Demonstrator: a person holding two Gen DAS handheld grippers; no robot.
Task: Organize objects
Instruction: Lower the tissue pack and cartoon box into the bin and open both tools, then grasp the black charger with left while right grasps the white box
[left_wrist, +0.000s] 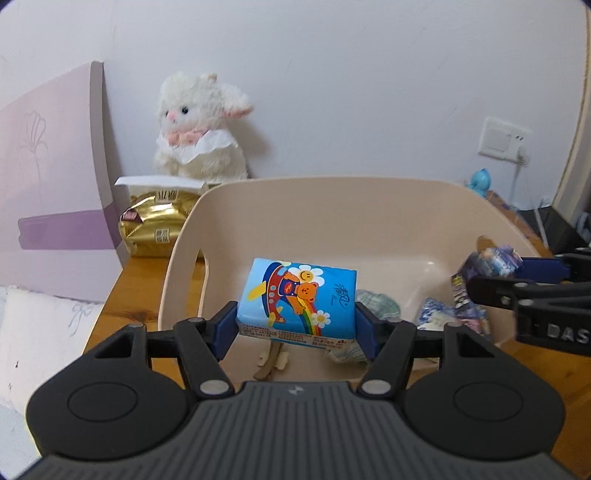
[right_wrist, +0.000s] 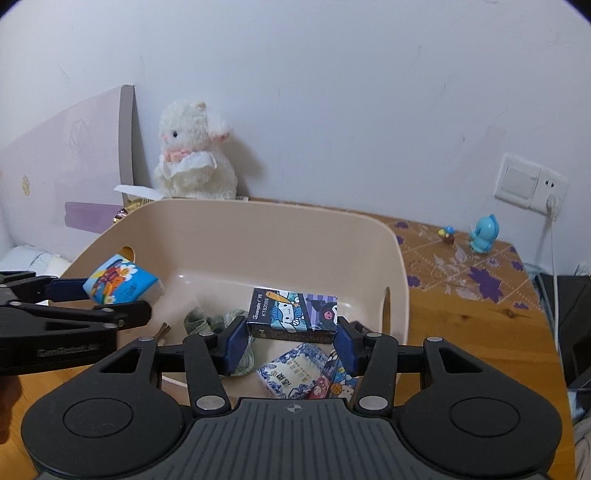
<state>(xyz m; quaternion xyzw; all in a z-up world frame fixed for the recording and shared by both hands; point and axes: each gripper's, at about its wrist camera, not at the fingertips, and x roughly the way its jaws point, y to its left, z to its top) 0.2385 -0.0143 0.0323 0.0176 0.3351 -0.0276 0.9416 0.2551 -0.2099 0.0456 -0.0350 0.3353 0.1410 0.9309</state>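
A beige plastic basket (left_wrist: 295, 195) (right_wrist: 280, 229) stands on the wooden table. My left gripper (left_wrist: 295, 325) is shut on a blue cartoon tissue pack (left_wrist: 297, 299) and holds it over the basket; the pack also shows in the right wrist view (right_wrist: 123, 280). My right gripper (right_wrist: 291, 341) is shut on a dark cartoon card box (right_wrist: 293, 314), held over the basket's near right part; the box shows in the left wrist view (left_wrist: 480, 273). Inside lie a green-white cloth (right_wrist: 207, 319), a blue-white packet (right_wrist: 291, 373) and a small brown item (left_wrist: 267, 363).
A white plush lamb (left_wrist: 201, 129) sits against the wall behind the basket, beside a gold packet (left_wrist: 155, 225) and a pink board (left_wrist: 51, 184). A blue figurine (right_wrist: 482, 236) stands on a patterned mat (right_wrist: 461, 266) at the right. A wall socket (right_wrist: 528, 182) has a cable.
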